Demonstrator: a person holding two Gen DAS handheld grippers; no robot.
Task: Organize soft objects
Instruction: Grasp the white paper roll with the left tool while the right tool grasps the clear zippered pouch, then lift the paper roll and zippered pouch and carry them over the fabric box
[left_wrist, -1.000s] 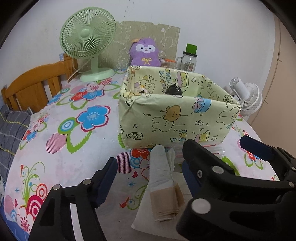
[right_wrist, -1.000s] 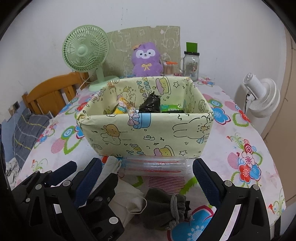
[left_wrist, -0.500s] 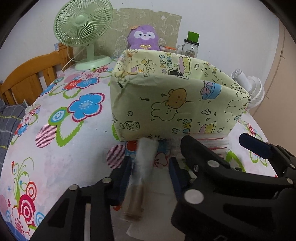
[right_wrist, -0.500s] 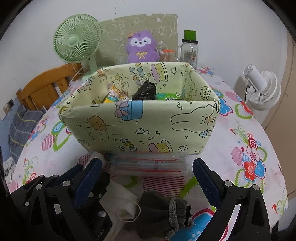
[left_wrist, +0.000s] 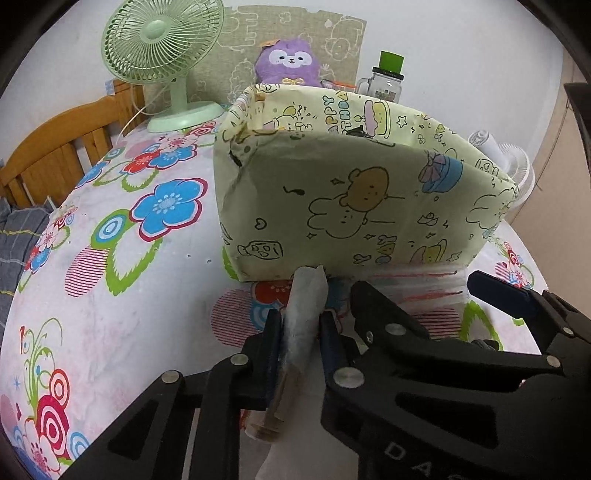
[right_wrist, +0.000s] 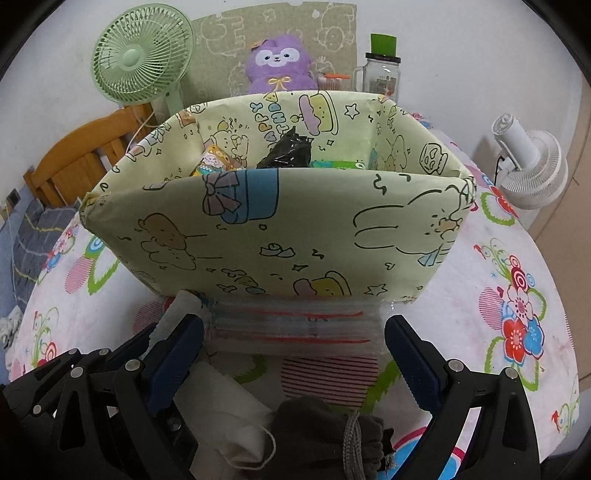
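Now, step in hand: lifting the white glove (left_wrist: 304, 317) off the flowered tablecloth (left_wrist: 122, 295).
Left gripper (left_wrist: 299, 332): jaws had just been closing, pads pinching the bunched glove.
Glove's place: just in front of the cartoon-print box (left_wrist: 354, 206), its tip against the box's foot.
Right gripper (right_wrist: 295, 354): jaws wide, empty, hovering over the grey pouch (right_wrist: 325, 428) near the box.
Done well: I'd lift straight up, clear the box rim, then drop inside.
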